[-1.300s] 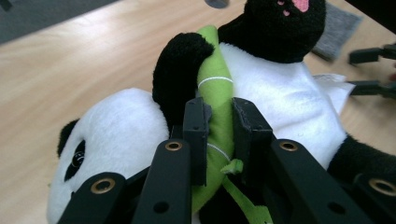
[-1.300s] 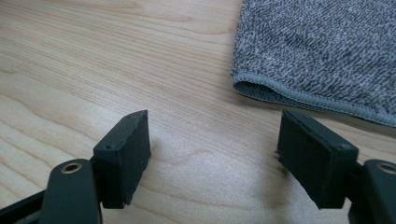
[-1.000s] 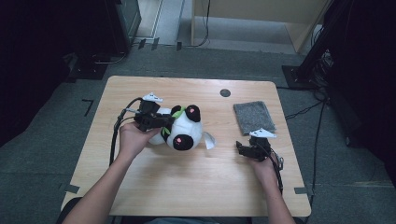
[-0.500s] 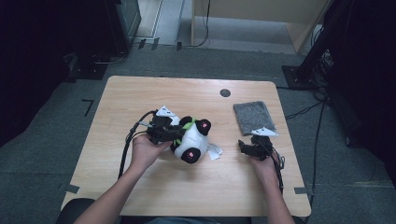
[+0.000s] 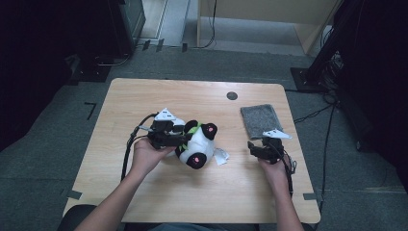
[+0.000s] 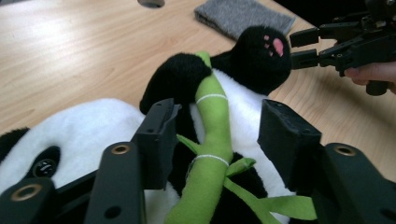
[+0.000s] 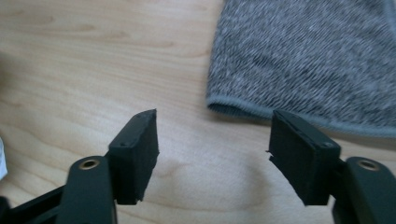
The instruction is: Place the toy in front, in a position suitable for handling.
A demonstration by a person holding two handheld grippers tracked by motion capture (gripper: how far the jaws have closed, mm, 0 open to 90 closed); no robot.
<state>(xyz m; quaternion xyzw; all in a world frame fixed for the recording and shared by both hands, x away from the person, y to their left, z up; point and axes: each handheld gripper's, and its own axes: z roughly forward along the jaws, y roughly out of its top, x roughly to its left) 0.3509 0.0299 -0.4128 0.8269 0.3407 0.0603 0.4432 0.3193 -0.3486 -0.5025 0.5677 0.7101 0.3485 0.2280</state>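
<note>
Two tongs apart, left tongs (image 6: pixel 215 140) opening astride panda (image 5: pixel 195 147), cloth (image 5: pixel 259 120) near table edge (image 5: pixel 293 125)

A lab-like recording room.
A lone wooden surface (image 5: pixel 144 96) stood on grey carpet (image 5: pixel 57 144) among dark equipment stands (image 5: pixel 332 48) and cables (image 5: pixel 312 115).

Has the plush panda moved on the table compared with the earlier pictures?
Yes. The plush panda has shifted nearer the person's table edge, away from the round hole.

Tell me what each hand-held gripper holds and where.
Neither grips anything. The left hand-held gripper has just opened astride the plush panda's green bamboo stalk; the right hand-held gripper stands open.
</note>
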